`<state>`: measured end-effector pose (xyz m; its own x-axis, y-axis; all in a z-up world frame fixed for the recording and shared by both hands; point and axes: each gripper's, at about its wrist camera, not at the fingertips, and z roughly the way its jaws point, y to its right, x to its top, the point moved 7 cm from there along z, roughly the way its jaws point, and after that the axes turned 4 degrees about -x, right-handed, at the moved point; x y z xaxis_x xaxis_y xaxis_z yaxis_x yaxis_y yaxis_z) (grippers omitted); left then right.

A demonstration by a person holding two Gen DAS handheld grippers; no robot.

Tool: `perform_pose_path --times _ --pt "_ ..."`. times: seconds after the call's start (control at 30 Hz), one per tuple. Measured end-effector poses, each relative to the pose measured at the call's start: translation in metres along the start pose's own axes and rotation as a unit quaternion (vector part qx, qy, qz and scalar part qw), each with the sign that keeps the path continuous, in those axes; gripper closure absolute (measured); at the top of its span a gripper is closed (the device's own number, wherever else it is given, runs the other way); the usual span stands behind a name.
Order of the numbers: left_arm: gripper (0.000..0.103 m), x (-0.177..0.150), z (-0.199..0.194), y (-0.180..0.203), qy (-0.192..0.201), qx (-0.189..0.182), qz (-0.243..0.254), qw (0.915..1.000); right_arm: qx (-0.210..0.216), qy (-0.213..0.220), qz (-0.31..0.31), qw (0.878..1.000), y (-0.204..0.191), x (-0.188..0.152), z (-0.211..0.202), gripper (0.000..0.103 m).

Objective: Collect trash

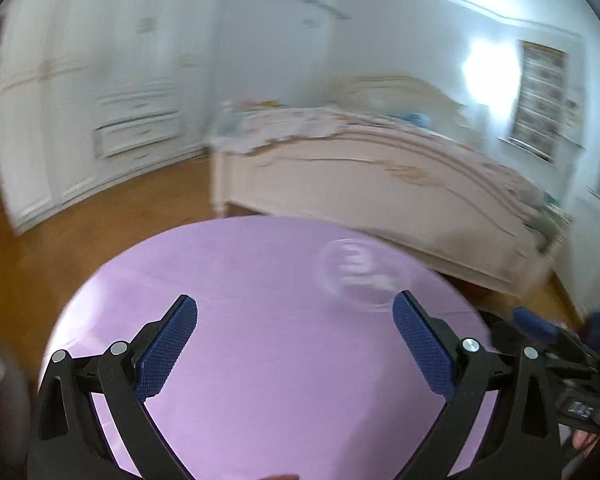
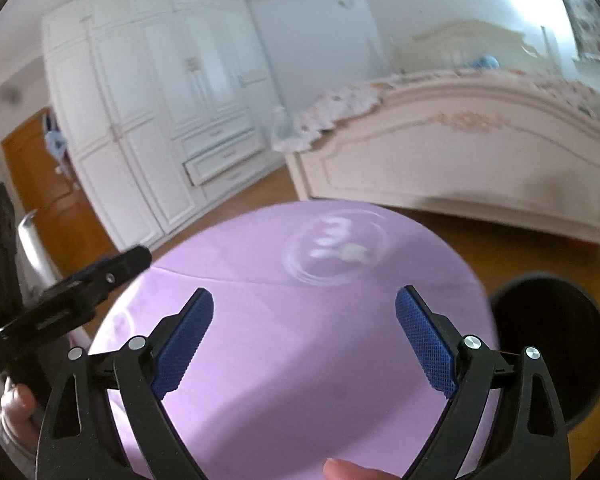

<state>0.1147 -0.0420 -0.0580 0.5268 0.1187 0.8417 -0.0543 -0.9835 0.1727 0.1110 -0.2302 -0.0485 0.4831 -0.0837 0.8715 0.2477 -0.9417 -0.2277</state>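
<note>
2 grippers' fingers (image 2: 426,344) spread wide, empty; blurred trash (image 2: 342,246) lies ahead, apart, on purple table (image 2: 260,380).

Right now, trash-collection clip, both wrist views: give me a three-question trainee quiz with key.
1. True or false: the right gripper holds a piece of trash.
2. What lies in the clear dish on the purple table?
3. The black bin stands: A) on the table B) on the floor beside the table C) on the bed.

Key: 1 false, jaws open and empty; 2 pale scraps, too blurred to name; 3 B.
</note>
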Motion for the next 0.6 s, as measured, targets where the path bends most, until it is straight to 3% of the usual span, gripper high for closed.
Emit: perform_pose_path --times 0.2,0.6 --pt "0.005 -0.005 -0.018 -0.040 0.014 0.028 -0.008 0.9995 0.014 0.040 -0.038 0.998 -0.054 0.005 -0.007 0.005" --pt "0.005 -0.014 -0.031 -0.055 0.031 0.020 -0.003 0.9993 -0.007 0.065 -0.081 0.995 -0.099 0.008 -0.012 0.005"
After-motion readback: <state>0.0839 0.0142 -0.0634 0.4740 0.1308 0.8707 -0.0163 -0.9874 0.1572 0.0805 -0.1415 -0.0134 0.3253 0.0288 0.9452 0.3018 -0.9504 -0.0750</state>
